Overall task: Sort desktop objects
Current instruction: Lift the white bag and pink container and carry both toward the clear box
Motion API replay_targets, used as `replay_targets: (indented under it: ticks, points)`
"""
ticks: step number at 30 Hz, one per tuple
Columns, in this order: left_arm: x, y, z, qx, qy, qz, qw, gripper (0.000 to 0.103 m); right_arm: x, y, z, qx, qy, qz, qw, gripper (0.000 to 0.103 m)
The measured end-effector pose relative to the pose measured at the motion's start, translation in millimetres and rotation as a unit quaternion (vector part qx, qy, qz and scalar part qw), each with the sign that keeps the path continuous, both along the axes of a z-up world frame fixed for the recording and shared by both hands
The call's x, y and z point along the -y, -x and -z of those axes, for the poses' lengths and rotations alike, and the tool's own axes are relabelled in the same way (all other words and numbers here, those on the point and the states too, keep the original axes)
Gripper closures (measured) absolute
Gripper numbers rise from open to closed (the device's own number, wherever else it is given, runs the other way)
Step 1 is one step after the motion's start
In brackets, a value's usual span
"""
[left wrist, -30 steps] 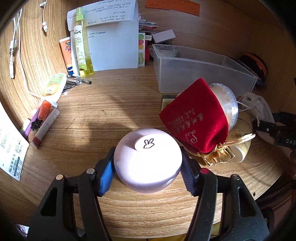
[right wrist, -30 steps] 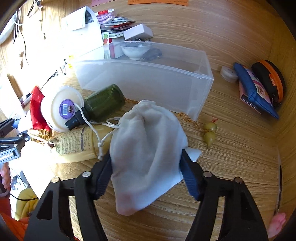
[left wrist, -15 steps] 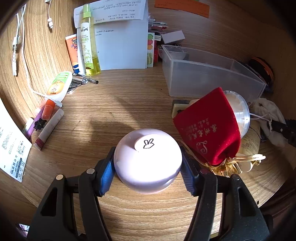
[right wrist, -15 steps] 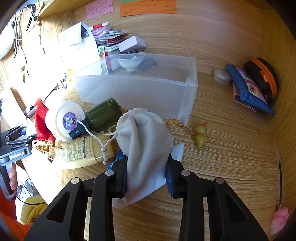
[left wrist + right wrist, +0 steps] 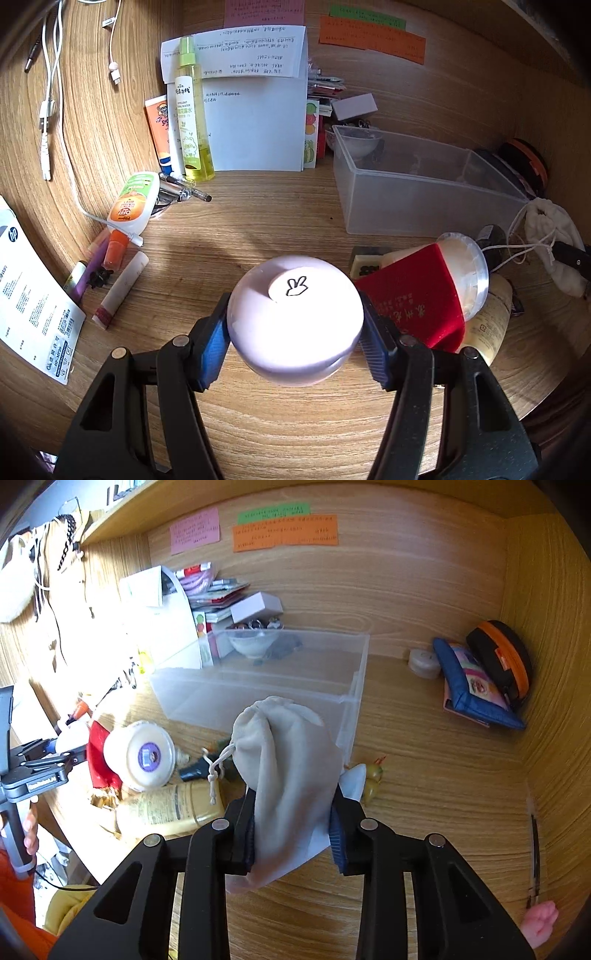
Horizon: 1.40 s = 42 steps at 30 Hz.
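My left gripper [image 5: 294,343] is shut on a round pale lilac jar [image 5: 294,317] with a small rabbit mark on its lid, held just above the wooden desk. My right gripper [image 5: 295,830] is shut on a white drawstring pouch [image 5: 288,760] and holds it raised above the desk. The pouch also shows at the right edge of the left wrist view [image 5: 550,240]. A clear plastic bin [image 5: 258,686] stands behind the pouch, with a small white bowl [image 5: 253,642] in its far end. The bin also shows in the left wrist view [image 5: 417,188].
A red velvet pouch [image 5: 413,295], a white round tub [image 5: 142,755], a cream bottle [image 5: 170,808] and a dark green bottle [image 5: 199,768] lie before the bin. Tubes, pens and a yellow spray bottle [image 5: 190,118] are at left. A blue wallet [image 5: 472,686] and orange-black case [image 5: 502,657] lie at right.
My right gripper closed on the white pouch and lifted it off the desk. My left gripper, still holding the lilac jar, drew back and up a little.
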<state>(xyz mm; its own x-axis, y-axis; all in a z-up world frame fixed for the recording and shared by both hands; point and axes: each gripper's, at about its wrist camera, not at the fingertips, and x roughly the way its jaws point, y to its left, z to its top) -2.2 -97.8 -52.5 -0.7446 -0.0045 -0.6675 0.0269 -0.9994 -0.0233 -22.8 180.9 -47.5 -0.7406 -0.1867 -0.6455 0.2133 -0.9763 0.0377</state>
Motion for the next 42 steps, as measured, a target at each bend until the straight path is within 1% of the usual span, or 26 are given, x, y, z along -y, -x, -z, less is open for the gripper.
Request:
replay_targets:
  ticks: [9, 17, 24, 30, 33, 37, 42]
  points:
    - [-6, 4, -21, -0.025, 0.006, 0.007, 0.9996, 0.04, 4, -3, -34, -0.046, -0.007, -0.009, 0.999, 0.075]
    - [-9, 7, -46, -0.056, 0.009, 0.014, 0.9983, 0.04, 5, 4, -50, -0.063, -0.002, -0.011, 0.998, 0.075]
    - [-14, 18, -70, -0.08, 0.011, 0.032, 0.9962, 0.04, 7, 10, -67, -0.084, 0.004, -0.014, 0.996, 0.075]
    - [-21, 36, -83, -0.085, 0.013, 0.052, 0.995, 0.04, 9, 24, -74, -0.089, 0.007, -0.016, 0.996, 0.075]
    - [-26, 49, -88, -0.081, 0.015, 0.063, 0.9946, 0.04, 10, 37, -72, -0.08, 0.013, -0.016, 0.997, 0.075]
    - [-33, 63, -100, -0.086, 0.022, 0.075, 0.9932, 0.04, 11, 53, -67, -0.069, 0.016, -0.018, 0.997, 0.075]
    - [-40, 85, -113, -0.088, 0.019, 0.097, 0.9913, 0.04, 10, 68, -70, -0.069, 0.026, -0.021, 0.997, 0.075]
